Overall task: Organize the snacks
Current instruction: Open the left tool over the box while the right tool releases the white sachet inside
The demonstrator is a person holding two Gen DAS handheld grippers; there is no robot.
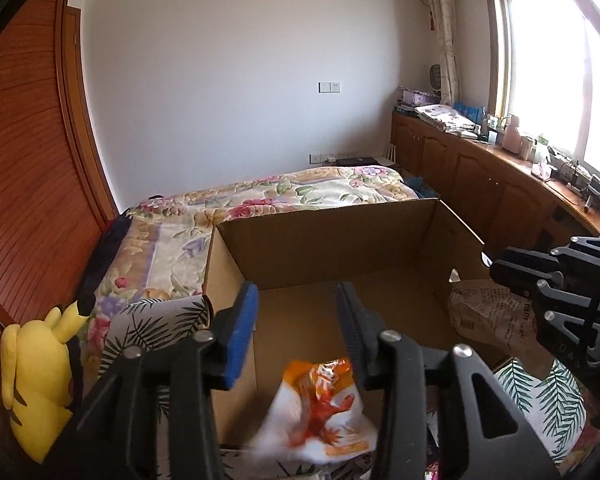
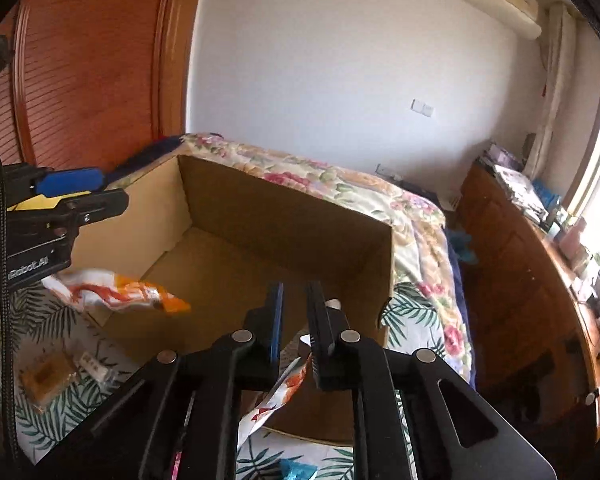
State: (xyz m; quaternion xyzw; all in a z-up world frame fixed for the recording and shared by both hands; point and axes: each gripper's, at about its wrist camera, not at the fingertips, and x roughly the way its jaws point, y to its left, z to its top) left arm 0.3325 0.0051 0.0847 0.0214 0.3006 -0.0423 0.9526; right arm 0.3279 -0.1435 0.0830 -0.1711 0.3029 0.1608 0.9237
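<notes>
An open cardboard box [image 1: 332, 240] [image 2: 284, 220] stands on the bed. My left gripper [image 1: 298, 312] is open over the box's near left side. An orange and white snack bag [image 1: 320, 408] [image 2: 116, 290] is blurred below it, free of the fingers, at the box's near edge. My right gripper [image 2: 294, 312] is over the box's near right corner, jaws narrow, with a white and orange packet [image 2: 276, 396] hanging between the fingers. The right gripper shows in the left wrist view [image 1: 556, 280] above a beige printed bag [image 1: 488, 312] inside the box.
A leaf-print sheet [image 2: 52, 412] under the box holds a small tan snack pack [image 2: 44, 380] and a blue packet [image 2: 296, 470]. A yellow plush toy [image 1: 40, 376] sits at the left. A floral quilt [image 1: 260, 200], wooden cabinets [image 1: 480, 176] and the window lie beyond.
</notes>
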